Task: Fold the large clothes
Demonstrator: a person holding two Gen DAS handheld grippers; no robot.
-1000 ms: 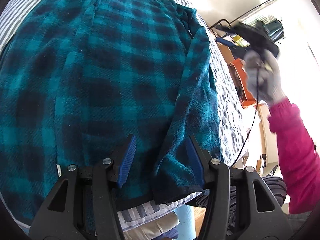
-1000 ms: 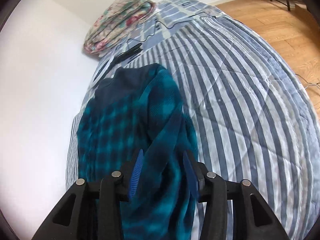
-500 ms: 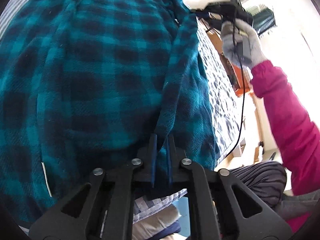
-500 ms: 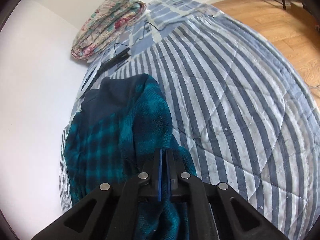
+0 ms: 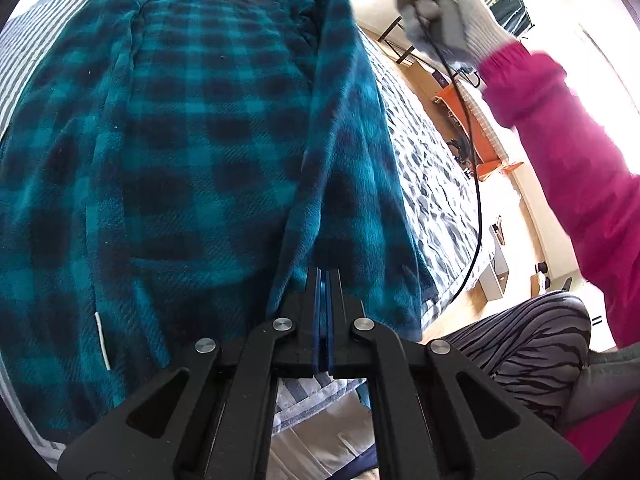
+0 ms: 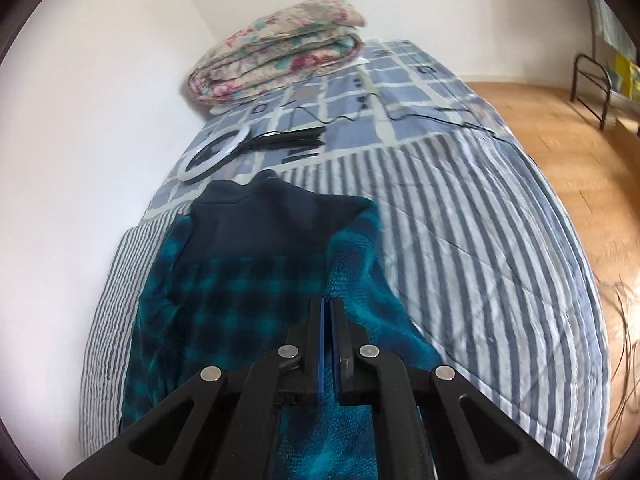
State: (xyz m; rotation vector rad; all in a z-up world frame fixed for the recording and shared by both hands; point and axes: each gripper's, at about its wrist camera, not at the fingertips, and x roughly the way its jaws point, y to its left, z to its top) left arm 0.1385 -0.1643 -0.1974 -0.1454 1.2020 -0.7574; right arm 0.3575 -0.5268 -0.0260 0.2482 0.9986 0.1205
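The left gripper (image 5: 323,276) is clenched on the near edge of the teal plaid robe's (image 5: 168,152) right flap, its jaws having just closed on the cloth. The robe lies spread on the striped bed (image 6: 472,264), dark collar at the far end. Further along that same flap, the right gripper (image 6: 328,304), likewise just closed, pinches the fleece edge and holds it raised off the bed; a gloved hand (image 5: 448,4) with a magenta sleeve (image 5: 560,128) carries it. Beyond the robe's collar lie a white ring light (image 6: 216,152) and black cables (image 6: 360,114), then a folded floral quilt (image 6: 280,48) at the bed's far end.
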